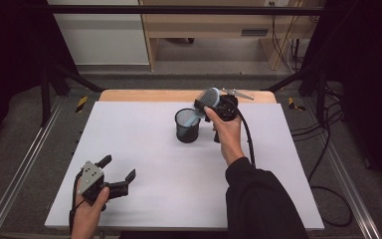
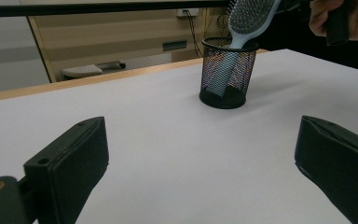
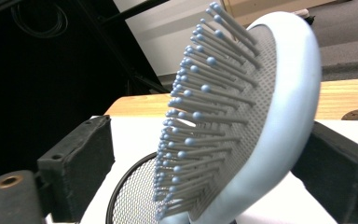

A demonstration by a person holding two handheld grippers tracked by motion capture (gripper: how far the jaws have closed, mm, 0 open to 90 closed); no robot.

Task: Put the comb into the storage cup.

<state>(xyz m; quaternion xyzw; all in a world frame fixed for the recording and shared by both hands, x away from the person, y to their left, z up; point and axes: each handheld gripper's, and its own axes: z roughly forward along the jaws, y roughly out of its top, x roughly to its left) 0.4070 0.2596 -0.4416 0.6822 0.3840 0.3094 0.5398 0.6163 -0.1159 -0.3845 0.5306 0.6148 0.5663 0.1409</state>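
A light blue hairbrush [image 1: 205, 101] stood handle-down in a black mesh cup [image 1: 187, 126] near the far edge of the white surface [image 1: 149, 164], its bristled head leaning out over the cup's rim on the side toward the right claw [image 1: 210, 106]. That claw hung just above and beside the cup; in the right gripper view its two black jaws stood spread to either side of the brush head [image 3: 242, 121], the left one clear of the bristles and the right one close behind the plastic back, whether touching could not be told. The brush looked to rest on the cup rather than on the claw. The left claw [image 1: 115, 169] waited well away from the cup, at the near left corner of the surface, jaws wide apart and holding nothing, as the left gripper view [image 2: 200, 182] confirmed.

The step in hand appeared to be the release, with the brush already dropped into the cup. The next move likely called for drawing the right claw straight back and up from the cup without catching the bristles or nudging the head, since a tall brush leaning in a light cup could tip it over.
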